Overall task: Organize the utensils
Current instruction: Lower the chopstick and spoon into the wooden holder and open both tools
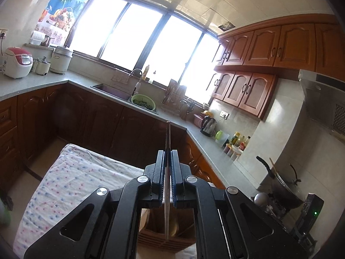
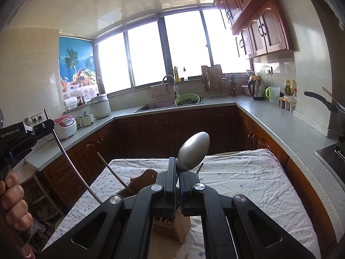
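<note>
My left gripper [image 1: 167,153] is shut on a thin metal chopstick [image 1: 167,138]; it stands upright between the jaws with its lower end in a wooden utensil holder [image 1: 159,235] below. From the right wrist view the left gripper [image 2: 46,124] is at far left, the chopstick [image 2: 71,164] slanting down toward the holder. My right gripper [image 2: 177,161] is shut on a metal spoon [image 2: 194,151], bowl up, above the wooden holder [image 2: 172,226]. A wooden chopstick [image 2: 112,172] leans in the holder.
The holder stands on a table with a spotted white cloth [image 2: 248,179]. A wooden chopstick [image 2: 226,153] lies at the cloth's far edge. Grey counters [image 2: 291,127] with a sink [image 2: 155,105], kettle and bottles run around; a stove with a pot [image 1: 280,190] is at right.
</note>
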`<state>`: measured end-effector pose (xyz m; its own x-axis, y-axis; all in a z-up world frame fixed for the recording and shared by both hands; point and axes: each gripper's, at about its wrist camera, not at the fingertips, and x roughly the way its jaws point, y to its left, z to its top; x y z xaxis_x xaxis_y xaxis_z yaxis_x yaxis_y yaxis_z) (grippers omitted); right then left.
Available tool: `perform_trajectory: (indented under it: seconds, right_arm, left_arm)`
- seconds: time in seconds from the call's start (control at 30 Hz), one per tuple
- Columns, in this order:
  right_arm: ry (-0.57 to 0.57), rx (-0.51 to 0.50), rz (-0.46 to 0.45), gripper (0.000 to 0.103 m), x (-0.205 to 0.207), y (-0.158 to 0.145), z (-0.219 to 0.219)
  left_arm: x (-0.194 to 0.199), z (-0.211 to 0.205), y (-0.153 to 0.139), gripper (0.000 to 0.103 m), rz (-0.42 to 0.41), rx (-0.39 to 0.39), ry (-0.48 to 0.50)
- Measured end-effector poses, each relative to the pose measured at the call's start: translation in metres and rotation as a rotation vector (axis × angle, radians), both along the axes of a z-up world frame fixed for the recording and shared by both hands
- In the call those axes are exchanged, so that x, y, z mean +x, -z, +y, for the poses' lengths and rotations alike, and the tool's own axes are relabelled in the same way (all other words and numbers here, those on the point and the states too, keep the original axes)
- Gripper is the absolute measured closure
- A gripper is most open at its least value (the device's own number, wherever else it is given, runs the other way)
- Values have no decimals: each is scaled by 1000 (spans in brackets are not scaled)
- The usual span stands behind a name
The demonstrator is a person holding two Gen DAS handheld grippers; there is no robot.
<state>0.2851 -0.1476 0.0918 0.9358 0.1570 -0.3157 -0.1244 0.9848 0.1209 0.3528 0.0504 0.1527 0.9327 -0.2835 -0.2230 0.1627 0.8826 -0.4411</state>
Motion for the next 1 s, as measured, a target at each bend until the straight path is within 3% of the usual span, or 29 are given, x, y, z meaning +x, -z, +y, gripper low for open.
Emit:
perform_trajectory:
  seconds: [0.13, 0.33, 0.6, 0.8, 1.0]
  right_arm:
    - [0, -32, -3, 101, 17, 7, 8]
    - [-8, -59, 43, 101, 38, 35, 19]
    - [-57, -100, 133, 101, 58, 71, 35]
    - [-77, -103, 186, 101, 62, 84, 35]
    - [-84, -72, 218, 98, 67, 82, 28]
  left_arm:
    - [25, -4, 21, 99, 2, -12, -32]
    - [47, -12, 68, 99, 76, -31, -39]
    - [63, -32, 108, 99, 154, 16, 2]
    - [66, -44, 116, 98, 176, 65, 31]
    - [69, -44, 114, 98, 196, 64, 38]
